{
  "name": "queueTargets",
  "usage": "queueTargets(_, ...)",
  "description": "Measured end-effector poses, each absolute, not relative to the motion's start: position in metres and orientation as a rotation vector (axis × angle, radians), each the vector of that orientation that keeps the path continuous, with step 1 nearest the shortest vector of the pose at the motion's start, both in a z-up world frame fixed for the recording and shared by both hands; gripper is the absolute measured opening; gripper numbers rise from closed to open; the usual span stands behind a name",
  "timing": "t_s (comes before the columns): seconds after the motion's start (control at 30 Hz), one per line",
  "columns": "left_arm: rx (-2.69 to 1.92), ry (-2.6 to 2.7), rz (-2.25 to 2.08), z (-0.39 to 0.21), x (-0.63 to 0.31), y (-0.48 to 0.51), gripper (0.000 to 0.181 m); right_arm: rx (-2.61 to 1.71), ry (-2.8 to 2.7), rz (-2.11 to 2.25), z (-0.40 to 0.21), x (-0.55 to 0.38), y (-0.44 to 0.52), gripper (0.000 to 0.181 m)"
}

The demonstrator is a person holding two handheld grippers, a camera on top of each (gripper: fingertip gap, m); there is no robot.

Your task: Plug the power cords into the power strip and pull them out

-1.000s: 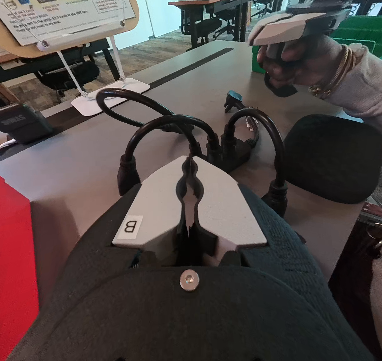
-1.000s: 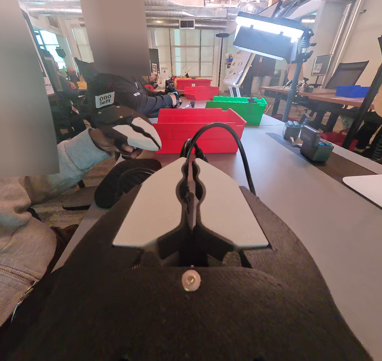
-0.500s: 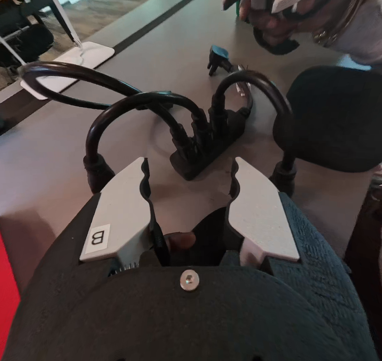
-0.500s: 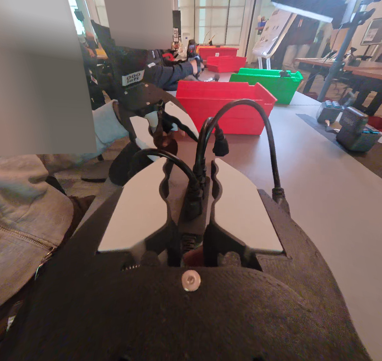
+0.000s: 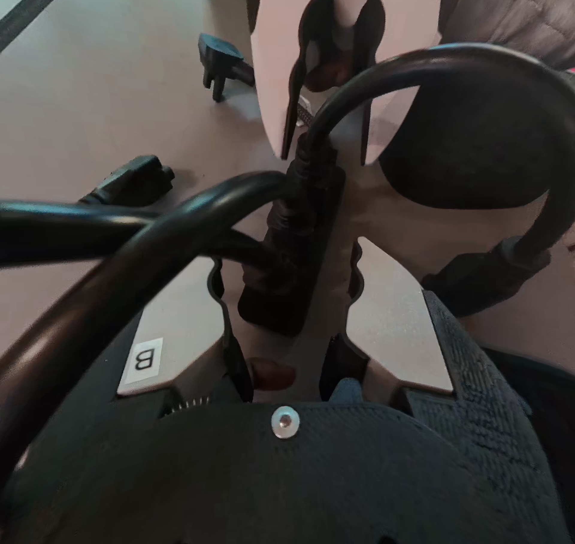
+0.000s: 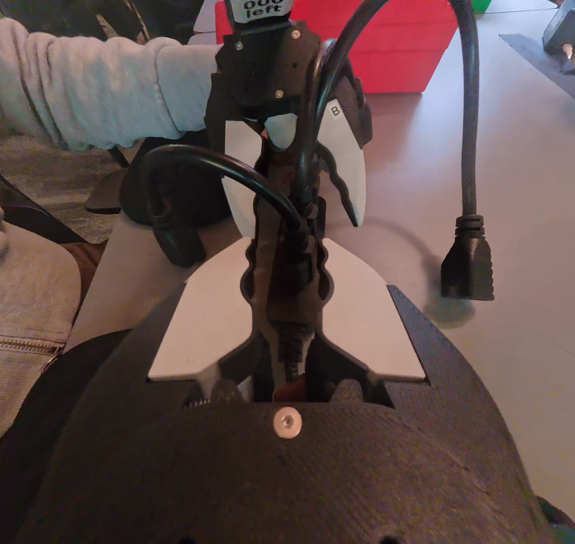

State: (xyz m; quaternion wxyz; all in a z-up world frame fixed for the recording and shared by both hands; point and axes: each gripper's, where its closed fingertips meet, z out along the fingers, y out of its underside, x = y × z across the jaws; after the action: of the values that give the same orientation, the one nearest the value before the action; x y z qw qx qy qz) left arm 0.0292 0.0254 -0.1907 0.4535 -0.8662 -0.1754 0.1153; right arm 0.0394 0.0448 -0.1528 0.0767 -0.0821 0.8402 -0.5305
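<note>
the black power strip (image 5: 298, 267) lies on the grey table (image 5: 93, 93) with three power cords (image 5: 420, 68) plugged into it, their loops arching up and their free ends resting on the tabletop. the left gripper (image 5: 287, 267) is spread wide around the strip's near end, not touching it. the right gripper (image 6: 286, 267) straddles the opposite end, its jaws close beside the strip; whether they actually pinch it is hard to tell. a loose plug (image 5: 222, 62) lies nearby.

Lab – grey worktable (image 6: 513, 186), red bin (image 6: 389, 30)
</note>
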Motion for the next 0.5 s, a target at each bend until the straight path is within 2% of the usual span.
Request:
queueTargets(0.1, -2.142, -0.351, 0.267, -0.193, 0.026, 0.033, 0.069, -0.225, 2.55, -1.556, -0.162, 0.039, 0.041, 0.037)
queueTargets(0.2, -2.179, -0.258, 0.22, -0.197, 0.026, 0.037, 0.053, -0.211, 2.575, -1.576, -0.165, 0.033, 0.04, 0.024)
queueTargets(0.5, -2.174, -0.29, 0.178, -0.199, 0.029, 0.041, 0.044, -0.205, 2.516, -1.591, -0.166, 0.032, 0.038, 0.025)
